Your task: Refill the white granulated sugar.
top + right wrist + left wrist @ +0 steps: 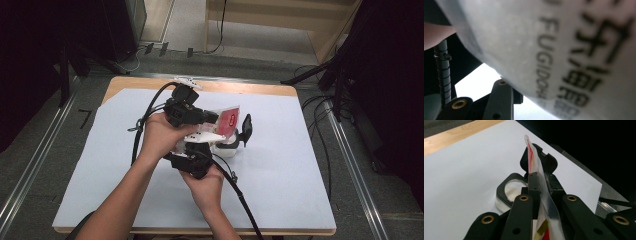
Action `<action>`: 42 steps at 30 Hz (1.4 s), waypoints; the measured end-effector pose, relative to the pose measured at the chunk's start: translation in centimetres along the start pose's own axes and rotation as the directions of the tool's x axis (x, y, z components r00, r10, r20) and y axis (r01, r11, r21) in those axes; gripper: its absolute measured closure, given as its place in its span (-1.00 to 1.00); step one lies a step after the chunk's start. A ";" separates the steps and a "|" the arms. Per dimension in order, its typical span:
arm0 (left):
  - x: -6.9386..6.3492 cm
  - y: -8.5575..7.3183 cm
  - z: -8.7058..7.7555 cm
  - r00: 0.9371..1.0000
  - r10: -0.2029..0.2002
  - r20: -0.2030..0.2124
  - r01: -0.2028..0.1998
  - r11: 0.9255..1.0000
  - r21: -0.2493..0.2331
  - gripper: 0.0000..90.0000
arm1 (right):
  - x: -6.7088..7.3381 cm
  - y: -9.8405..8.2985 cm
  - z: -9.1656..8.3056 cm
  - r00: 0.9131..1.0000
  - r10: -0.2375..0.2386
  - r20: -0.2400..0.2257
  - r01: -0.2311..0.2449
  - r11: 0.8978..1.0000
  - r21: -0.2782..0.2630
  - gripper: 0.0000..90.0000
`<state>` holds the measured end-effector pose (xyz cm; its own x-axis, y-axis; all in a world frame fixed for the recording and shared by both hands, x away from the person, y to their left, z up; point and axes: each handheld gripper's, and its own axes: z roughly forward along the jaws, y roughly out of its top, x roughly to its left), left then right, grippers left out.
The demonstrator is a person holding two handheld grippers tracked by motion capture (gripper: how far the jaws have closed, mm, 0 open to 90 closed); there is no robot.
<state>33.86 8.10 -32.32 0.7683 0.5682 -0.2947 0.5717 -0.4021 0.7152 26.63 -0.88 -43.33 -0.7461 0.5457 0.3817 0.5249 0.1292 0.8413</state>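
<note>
My left gripper (212, 119) (540, 178) is shut on a red and white packet (231, 120) (534, 157), which stands edge-on between its jaws in the left gripper view. Below and just beyond the packet, a clear container (227, 147) (511, 192) with a black rim sits on the white sheet, its black flip lid (246, 127) (544, 161) raised open. My right gripper (212, 151) is low and close against the container's near side. In the right gripper view, the packet's printed face (564, 50) hangs very close and hides all but one black finger (500, 100).
A white sheet (280, 175) covers the wooden table (240, 87). Black cables (240, 195) trail from both grippers toward the near edge. Dark stands and floor cables lie off the table's right side (320, 110).
</note>
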 end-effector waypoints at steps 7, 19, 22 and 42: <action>0.1 -0.1 0.1 1.000 -0.004 0.002 0.004 1.000 -0.009 0.89 | 0.0 0.0 0.1 1.000 -0.003 0.009 0.003 1.000 -0.001 0.41; 0.0 0.0 0.1 1.000 -0.008 0.008 0.009 1.000 -0.025 0.89 | 0.1 0.0 0.0 1.000 0.011 0.014 -0.011 1.000 -0.013 0.42; 0.0 0.1 0.0 1.000 -0.012 0.007 0.012 1.000 -0.021 0.89 | 0.1 0.1 0.0 1.000 0.007 0.010 -0.007 1.000 -0.011 0.42; 0.6 0.8 0.3 1.000 -0.016 0.024 0.016 1.000 0.012 0.90 | -0.1 0.2 0.0 1.000 -0.011 0.012 0.012 1.000 -0.025 0.42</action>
<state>34.92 7.92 -32.11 0.7655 0.5574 -0.3213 0.5874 -0.4017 0.7026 26.80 -0.89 -43.14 -0.7469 0.5543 0.3673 0.5056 0.1147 0.8551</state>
